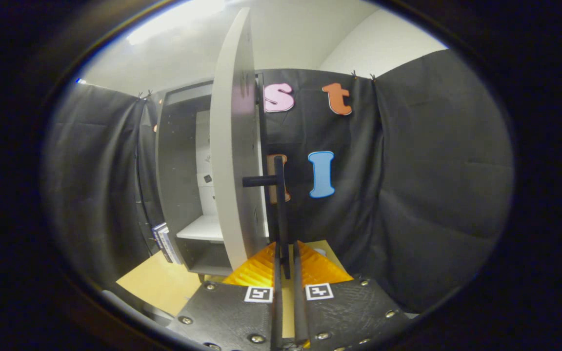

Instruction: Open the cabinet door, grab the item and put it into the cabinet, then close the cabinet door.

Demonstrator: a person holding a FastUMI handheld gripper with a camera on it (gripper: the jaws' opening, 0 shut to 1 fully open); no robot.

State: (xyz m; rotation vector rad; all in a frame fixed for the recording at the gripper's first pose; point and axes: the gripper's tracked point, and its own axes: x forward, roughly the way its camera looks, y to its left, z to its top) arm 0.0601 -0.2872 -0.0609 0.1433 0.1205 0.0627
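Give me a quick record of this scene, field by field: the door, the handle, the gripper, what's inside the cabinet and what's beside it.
cabinet door: swung open, seen nearly edge-on
handle: dark vertical bar on the door, its lower end between the fingers
gripper: fingers nearly together around the bar's lower end; contact on both sides cannot be confirmed
cabinet: dark interior, a light shelf inside with nothing visible on it
books: stacked against the cabinet's outer side, on the yellow table
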